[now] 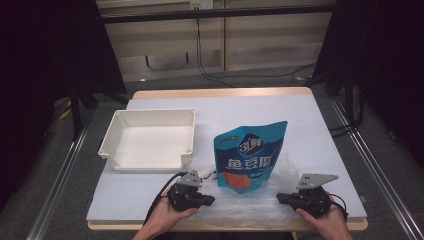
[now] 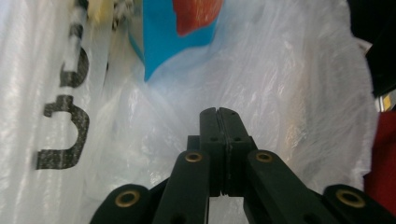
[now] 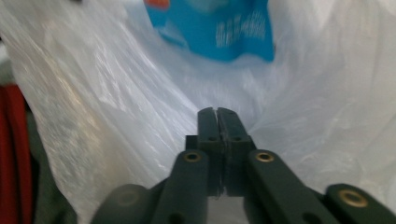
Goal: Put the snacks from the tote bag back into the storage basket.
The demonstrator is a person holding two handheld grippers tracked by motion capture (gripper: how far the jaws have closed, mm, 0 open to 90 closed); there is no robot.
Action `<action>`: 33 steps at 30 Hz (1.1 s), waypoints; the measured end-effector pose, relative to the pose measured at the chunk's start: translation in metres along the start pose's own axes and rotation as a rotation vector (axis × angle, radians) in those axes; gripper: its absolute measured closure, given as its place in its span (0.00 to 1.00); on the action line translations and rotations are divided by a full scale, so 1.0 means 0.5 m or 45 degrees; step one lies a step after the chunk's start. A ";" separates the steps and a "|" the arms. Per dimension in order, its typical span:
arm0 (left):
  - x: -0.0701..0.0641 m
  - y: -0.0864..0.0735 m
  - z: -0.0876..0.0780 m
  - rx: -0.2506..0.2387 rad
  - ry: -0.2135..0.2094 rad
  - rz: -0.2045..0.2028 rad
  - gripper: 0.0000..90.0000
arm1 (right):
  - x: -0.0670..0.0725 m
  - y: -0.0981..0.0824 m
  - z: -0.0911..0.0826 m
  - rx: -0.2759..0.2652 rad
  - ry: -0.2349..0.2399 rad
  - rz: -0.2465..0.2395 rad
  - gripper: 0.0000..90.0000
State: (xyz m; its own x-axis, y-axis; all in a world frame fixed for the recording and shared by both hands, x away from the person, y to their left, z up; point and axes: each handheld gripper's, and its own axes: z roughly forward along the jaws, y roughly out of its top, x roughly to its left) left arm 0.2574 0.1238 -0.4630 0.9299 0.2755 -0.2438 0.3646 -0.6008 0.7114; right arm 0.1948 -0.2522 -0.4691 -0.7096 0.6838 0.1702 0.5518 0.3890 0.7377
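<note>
High view: a blue snack pouch point(image 1: 250, 155) stands upright near the front edge of the table point(image 1: 320, 125), its lower part inside a clear plastic bag point(image 1: 245, 205) spread along that edge. Its long axis runs vertically. The left gripper point(image 1: 209, 200) sits at the bag's left side, the right gripper point(image 1: 281, 198) at its right side; both point inward toward the pouch, which lies between them and slightly farther from the front edge. Neither hand is clearly nearer. A white tray point(image 1: 150, 137) rests apart, toward the left edge.

Left gripper view: jaws fully together, apparently pinching the bag film at the tips, though the nip itself is hard to confirm. The pouch's blue corner point(image 2: 173, 42) lies ahead.

Right gripper view: jaws likewise together, bag film point(image 3: 116, 107) rising on either side; the pouch point(image 3: 219, 32) lies directly ahead.

Judgement: both grips appear set to pull the bag mouth up around the pouch.
</note>
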 end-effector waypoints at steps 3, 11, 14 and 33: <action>-0.003 0.008 -0.013 -0.071 0.014 0.022 0.93 | -0.004 0.003 -0.009 -0.062 -0.004 0.022 0.95; -0.013 0.025 -0.049 -0.213 0.004 0.079 0.80 | 0.008 0.005 -0.038 -0.230 -0.066 0.010 0.83; -0.021 0.034 -0.068 -0.266 0.015 0.092 0.72 | 0.006 0.006 -0.049 -0.301 -0.058 0.027 0.77; -0.014 0.055 -0.148 -0.297 0.114 0.100 0.33 | 0.045 -0.009 -0.077 -0.379 -0.081 -0.003 0.46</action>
State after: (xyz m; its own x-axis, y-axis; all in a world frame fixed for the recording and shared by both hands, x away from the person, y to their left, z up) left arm 0.2570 0.1609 -0.3930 0.9429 0.3065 -0.1300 0.2606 -0.4365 0.8611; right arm 0.1595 -0.2625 -0.4434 -0.6765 0.7242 0.1339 0.3908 0.1989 0.8987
